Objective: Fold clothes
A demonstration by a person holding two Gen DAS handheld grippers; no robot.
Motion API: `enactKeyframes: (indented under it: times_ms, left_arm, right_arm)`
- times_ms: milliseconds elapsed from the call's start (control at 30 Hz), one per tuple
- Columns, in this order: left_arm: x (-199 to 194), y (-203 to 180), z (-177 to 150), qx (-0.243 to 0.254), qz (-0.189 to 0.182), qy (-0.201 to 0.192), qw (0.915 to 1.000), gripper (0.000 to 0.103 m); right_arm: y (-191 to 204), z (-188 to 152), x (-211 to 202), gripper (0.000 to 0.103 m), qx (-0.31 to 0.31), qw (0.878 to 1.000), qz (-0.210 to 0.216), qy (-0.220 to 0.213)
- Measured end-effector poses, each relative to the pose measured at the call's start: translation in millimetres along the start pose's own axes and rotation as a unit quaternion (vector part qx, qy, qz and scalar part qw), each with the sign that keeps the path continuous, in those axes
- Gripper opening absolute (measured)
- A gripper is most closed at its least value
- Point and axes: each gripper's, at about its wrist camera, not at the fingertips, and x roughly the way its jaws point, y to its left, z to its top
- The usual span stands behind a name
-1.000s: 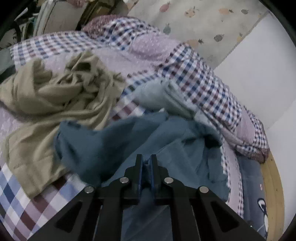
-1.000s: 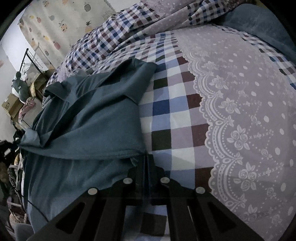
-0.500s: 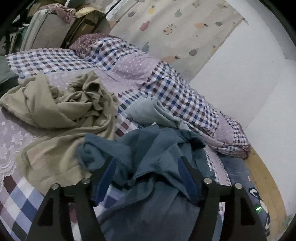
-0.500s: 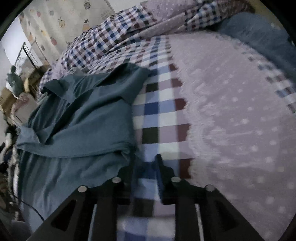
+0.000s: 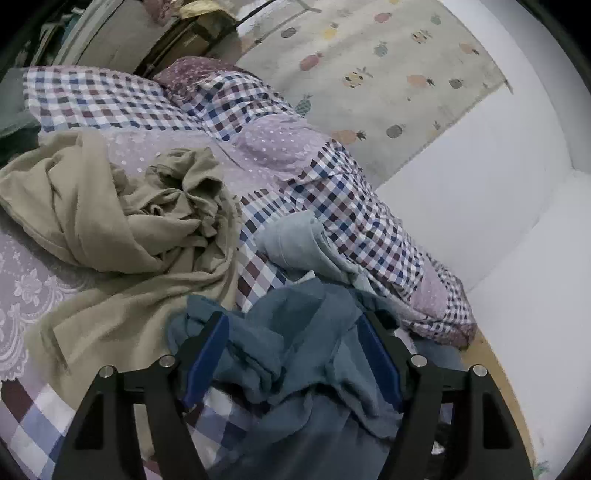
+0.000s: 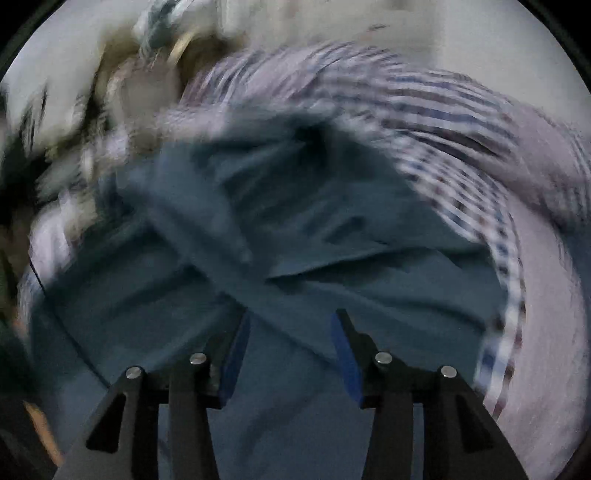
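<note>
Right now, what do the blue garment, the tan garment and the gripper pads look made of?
Blue garment: thin soft woven or knit cloth, matte; it bunches in fine creases. Tan garment: similar soft matte cloth, draping in loose folds. Left gripper pads: smooth blue plastic or rubber, hard to tell which.

1. A bed point(image 5: 122, 101) filled most of the left wrist view, covered by a quilt point(image 5: 332, 192) in blue, maroon and white checks with lilac dotted panels and white lace trim.
2. Behind the bed hung a pale cloth point(image 5: 388, 74) printed with small pineapples in pink, yellow and grey.
3. To the right stood a plain white wall point(image 5: 498, 192), meeting another white surface at a corner.
4. A strip of light wooden floor point(image 5: 495, 369) showed at the bed's right edge.
5. Cluttered boxes and bags point(image 5: 192, 33) sat beyond the bed's far end, dimly lit.
6. The right wrist view was heavily blurred; only checked bedding point(image 6: 443, 110) was recognisable.
</note>
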Motion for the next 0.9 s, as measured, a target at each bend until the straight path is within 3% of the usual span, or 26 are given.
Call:
enactKeyframes:
  times_ms: [100, 233, 400, 633, 733, 800, 900]
  left_arm:
    - [-1, 10, 9, -0.023, -0.002, -0.004, 0.9997, 0.076]
    - [-2, 23, 18, -0.053, -0.009, -0.007, 0.9985, 0.076]
    - [-1, 39, 25, -0.089, -0.013, -0.003, 0.996, 0.076]
    - [-2, 45, 27, -0.115, -0.032, 0.004, 0.9928, 0.076]
    - [-5, 41, 29, -0.104, -0.033, 0.0, 0.994, 0.076]
    - [-6, 37, 31, -0.092, -0.034, -0.003, 0.9952, 0.076]
    - [-7, 31, 33, -0.073, -0.03, -0.006, 0.9969, 0.076]
  right_arm:
    - [34, 15, 29, 0.047, -0.096, 0.994, -0.024, 0.049]
    - [52, 31, 45, 0.046, -0.142, 0.987, -0.038, 0.066]
    - [42, 46, 54, 0.034, -0.125, 0.987, -0.017, 0.097]
    - [34, 55, 30, 0.035, -0.114, 0.979, 0.076, 0.154]
    - [27, 60, 19, 0.037, -0.101, 0.982, 0.07, 0.142]
    - [24, 60, 22, 0.037, -0.106, 0.982, 0.039, 0.152]
    - [33, 54, 36, 0.035, -0.126, 0.974, 0.038, 0.184]
